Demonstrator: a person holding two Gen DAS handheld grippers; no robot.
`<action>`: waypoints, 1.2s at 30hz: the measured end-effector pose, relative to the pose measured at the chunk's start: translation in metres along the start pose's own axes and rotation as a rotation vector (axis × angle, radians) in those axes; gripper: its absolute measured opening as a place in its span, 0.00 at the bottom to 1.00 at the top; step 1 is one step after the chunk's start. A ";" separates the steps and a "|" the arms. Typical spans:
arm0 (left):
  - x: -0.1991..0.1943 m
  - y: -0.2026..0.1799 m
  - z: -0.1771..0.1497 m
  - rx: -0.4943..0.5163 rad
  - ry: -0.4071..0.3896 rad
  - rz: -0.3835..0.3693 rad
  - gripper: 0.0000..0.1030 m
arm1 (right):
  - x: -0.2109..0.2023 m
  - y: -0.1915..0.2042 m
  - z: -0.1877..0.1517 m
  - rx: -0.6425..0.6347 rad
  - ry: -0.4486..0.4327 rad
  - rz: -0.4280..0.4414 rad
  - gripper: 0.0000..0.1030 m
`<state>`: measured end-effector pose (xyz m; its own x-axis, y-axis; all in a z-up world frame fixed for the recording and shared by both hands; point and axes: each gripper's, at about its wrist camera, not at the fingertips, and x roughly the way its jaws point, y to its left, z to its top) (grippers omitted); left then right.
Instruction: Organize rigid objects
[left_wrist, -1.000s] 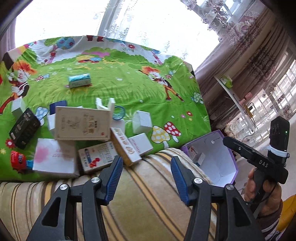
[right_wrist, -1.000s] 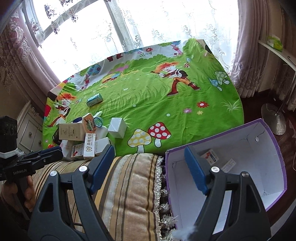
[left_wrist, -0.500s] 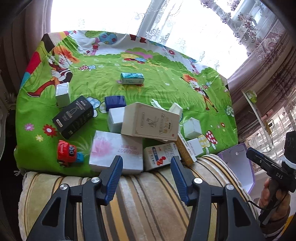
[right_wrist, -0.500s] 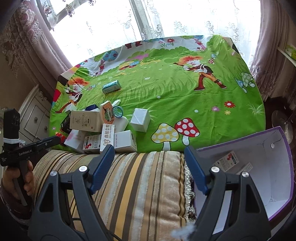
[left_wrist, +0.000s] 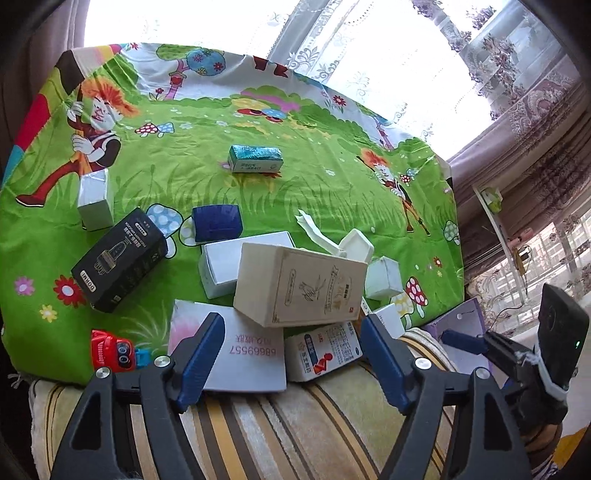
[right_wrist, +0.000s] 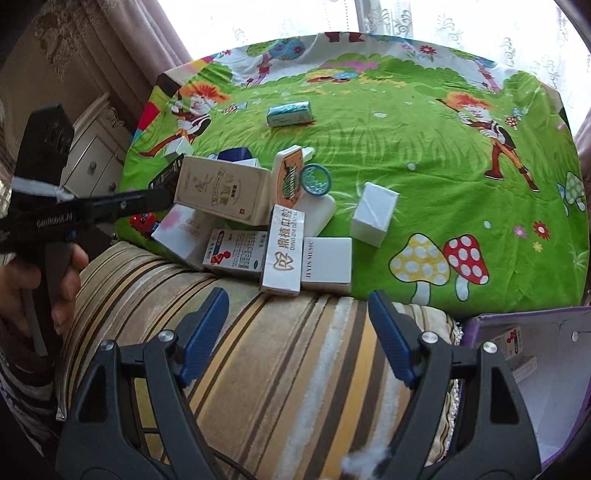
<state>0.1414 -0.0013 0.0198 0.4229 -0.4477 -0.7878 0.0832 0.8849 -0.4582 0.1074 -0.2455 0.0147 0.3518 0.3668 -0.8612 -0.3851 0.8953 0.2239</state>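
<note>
Several boxes lie piled at the near edge of a bed with a green cartoon sheet (left_wrist: 295, 192). A large cream box (left_wrist: 301, 286) rests on a white-pink box (left_wrist: 236, 350) and a red-and-white medicine box (left_wrist: 325, 350). A black box (left_wrist: 120, 260), a dark blue box (left_wrist: 217, 222) and a teal box (left_wrist: 255, 158) lie further back. My left gripper (left_wrist: 291, 362) is open and empty above the striped cushion (left_wrist: 295, 424), just short of the pile. My right gripper (right_wrist: 297, 336) is open and empty over the cushion, near a white music box (right_wrist: 327, 264) and a tall white box (right_wrist: 284, 251).
A purple-rimmed white bin (right_wrist: 546, 380) with a couple of small boxes inside stands at the right by the cushion. A red toy car (left_wrist: 110, 349) sits at the bed's near left edge. A white cube (right_wrist: 373, 214) lies alone. A white dresser (right_wrist: 92, 155) stands left.
Both grippers have swung left from the purple bin towards the pile of boxes and come closer to it. Both stay open and empty.
</note>
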 end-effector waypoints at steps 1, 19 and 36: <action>0.004 0.006 0.003 -0.025 0.013 -0.019 0.75 | 0.004 0.001 0.001 -0.002 0.015 0.005 0.78; 0.047 0.033 0.027 -0.071 0.155 -0.173 0.75 | 0.052 0.007 0.021 0.057 0.155 0.066 0.78; 0.049 0.024 0.020 -0.015 0.170 -0.173 0.26 | 0.061 0.006 0.022 0.065 0.177 0.091 0.25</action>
<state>0.1824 0.0007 -0.0215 0.2454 -0.6085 -0.7547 0.1268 0.7919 -0.5973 0.1450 -0.2122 -0.0270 0.1605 0.4020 -0.9015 -0.3507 0.8770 0.3286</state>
